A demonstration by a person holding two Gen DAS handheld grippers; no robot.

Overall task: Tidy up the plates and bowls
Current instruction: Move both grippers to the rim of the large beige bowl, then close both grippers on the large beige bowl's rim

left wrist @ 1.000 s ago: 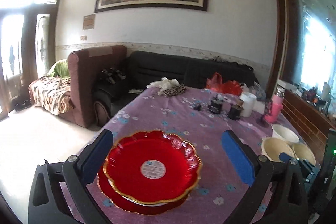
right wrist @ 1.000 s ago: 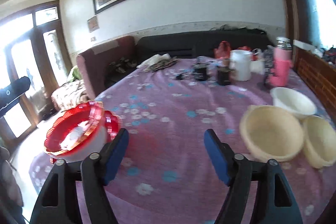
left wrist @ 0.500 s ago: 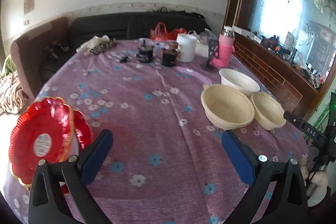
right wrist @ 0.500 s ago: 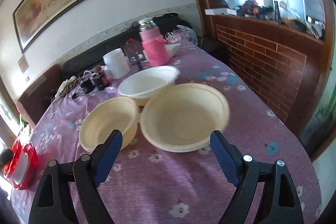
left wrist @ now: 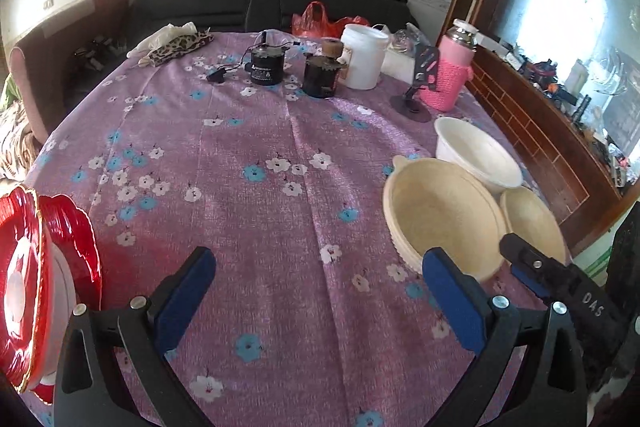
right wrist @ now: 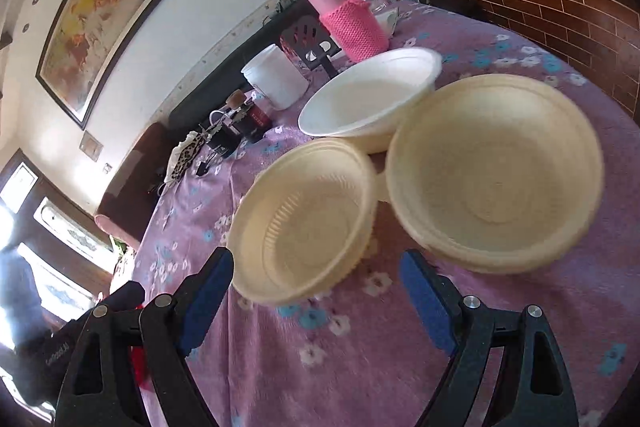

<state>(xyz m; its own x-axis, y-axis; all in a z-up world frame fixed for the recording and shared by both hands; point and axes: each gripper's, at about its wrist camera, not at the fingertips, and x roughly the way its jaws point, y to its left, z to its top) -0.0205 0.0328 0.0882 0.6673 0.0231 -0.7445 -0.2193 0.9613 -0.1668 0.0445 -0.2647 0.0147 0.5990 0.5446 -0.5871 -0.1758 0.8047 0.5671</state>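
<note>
Right claw (right wrist: pixel 316 279) gapes before ribbed cream bowl (right wrist: pixel 304 227).

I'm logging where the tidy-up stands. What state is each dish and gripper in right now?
Left gripper: open, empty.
Right gripper: open, empty.
Red plates: stacked at the table edge.
Two cream bowls: upright, empty, side by side, not nested.
White bowl: upright, empty, behind them.

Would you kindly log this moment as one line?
left tool: open, empty | right tool: open, empty, facing cream bowls | red plates: stacked at table edge
</note>
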